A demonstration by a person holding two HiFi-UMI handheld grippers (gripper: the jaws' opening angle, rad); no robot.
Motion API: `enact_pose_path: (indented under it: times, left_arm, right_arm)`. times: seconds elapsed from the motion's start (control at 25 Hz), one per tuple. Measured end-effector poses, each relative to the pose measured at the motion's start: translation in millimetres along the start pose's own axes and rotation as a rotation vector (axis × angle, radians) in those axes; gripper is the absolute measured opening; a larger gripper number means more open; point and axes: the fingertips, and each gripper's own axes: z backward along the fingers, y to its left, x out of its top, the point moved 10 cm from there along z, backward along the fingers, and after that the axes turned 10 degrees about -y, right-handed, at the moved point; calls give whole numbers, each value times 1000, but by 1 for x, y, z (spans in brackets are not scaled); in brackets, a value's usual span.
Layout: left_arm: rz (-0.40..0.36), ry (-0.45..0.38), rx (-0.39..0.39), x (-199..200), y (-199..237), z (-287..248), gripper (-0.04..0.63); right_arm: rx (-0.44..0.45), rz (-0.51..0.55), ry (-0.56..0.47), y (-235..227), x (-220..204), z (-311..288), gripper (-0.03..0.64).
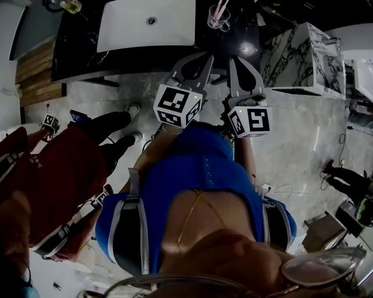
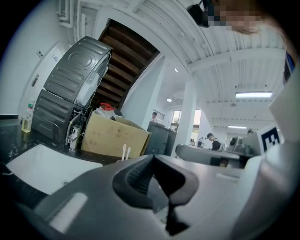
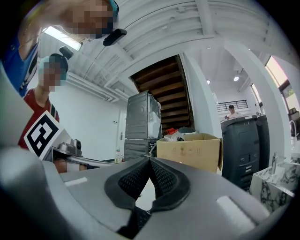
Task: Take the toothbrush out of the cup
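A clear glass cup (image 1: 218, 18) stands on the black counter (image 1: 76, 52), to the right of the sink, with pale toothbrushes (image 1: 221, 7) sticking up out of it. Both grippers hover side by side just short of the counter's near edge. My left gripper (image 1: 206, 57) is shut and holds nothing; in the left gripper view its pads (image 2: 140, 176) meet, and two toothbrush ends (image 2: 125, 151) show just above them, with the cup hidden. My right gripper (image 1: 236, 61) is shut and empty too, its pads (image 3: 161, 180) pressed together.
A white sink (image 1: 145, 23) is set into the counter. A marble-patterned box (image 1: 303, 55) stands at the right. A person in red (image 1: 52, 169) stands at the left on the pale floor. Behind the counter are a cardboard box (image 2: 115, 136) and a grey machine (image 2: 75, 93).
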Motion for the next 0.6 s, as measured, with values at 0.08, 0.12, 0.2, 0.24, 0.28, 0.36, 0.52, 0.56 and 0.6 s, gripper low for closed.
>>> enact_pose_path:
  times: [0.08, 0.12, 0.2, 0.24, 0.28, 0.36, 0.52, 0.56, 0.6]
  left_arm:
    - [0, 4, -6, 1, 12, -10, 3]
    - [2, 5, -9, 1, 18, -15, 3]
    - [7, 10, -12, 0, 29, -23, 3]
    - [9, 12, -12, 1, 34, -26, 3]
    - [11, 13, -12, 2, 40, -30, 3]
    - [10, 13, -15, 4, 53, -38, 3]
    - [12, 13, -32, 5, 82, -51, 3]
    - [11, 16, -38, 6, 89, -54, 3]
    - [11, 21, -43, 6, 95, -57, 3]
  right_arm:
    - [-7, 9, 2, -4, -3, -14, 2]
    - [-12, 12, 5, -6, -3, -20, 2]
    - [-21, 11, 9, -10, -6, -33, 2]
    - [-22, 10, 10, -12, -9, -39, 2]
    - [-22, 11, 11, -13, -11, -46, 2]
    - [-24, 16, 13, -17, -14, -61, 2]
    - [-33, 19, 18, -19, -23, -91, 2]
    - [-36, 19, 22, -20, -25, -98, 2]
    - [-40, 18, 25, -20, -27, -103, 2]
